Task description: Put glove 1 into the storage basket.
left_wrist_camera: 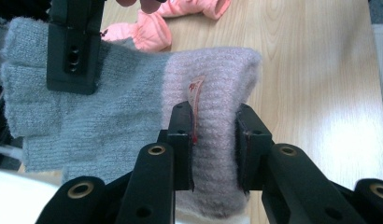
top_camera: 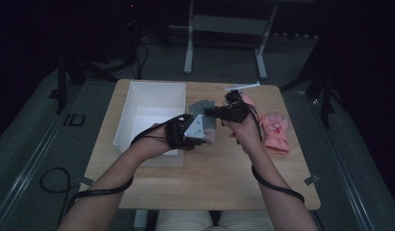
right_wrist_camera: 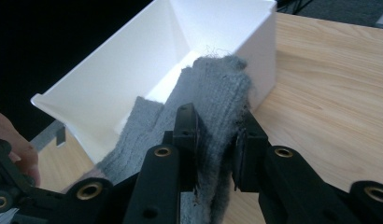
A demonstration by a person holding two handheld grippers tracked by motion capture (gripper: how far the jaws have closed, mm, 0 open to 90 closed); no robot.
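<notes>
A grey knit glove [top_camera: 203,111] with a pale pink cuff [left_wrist_camera: 213,93] is held up between both grippers over the table, beside the white bin [top_camera: 152,98]. My left gripper [top_camera: 204,137] [left_wrist_camera: 213,140] is shut on the pink cuff, close to a small label. My right gripper [top_camera: 209,112] [right_wrist_camera: 217,140] is shut on the grey finger end of the glove [right_wrist_camera: 213,88]. In the left gripper view the right gripper's jaw [left_wrist_camera: 73,51] shows pressed on the grey fingers. A pink glove [top_camera: 274,129] [left_wrist_camera: 171,21] lies flat on the table to the right.
The white bin [right_wrist_camera: 147,56] is open at the top and stands at the table's back left. A white strip [top_camera: 242,86] lies near the far edge. The wooden table [top_camera: 210,178] has bare room at the front. Metal stand legs [top_camera: 188,53] rise beyond it.
</notes>
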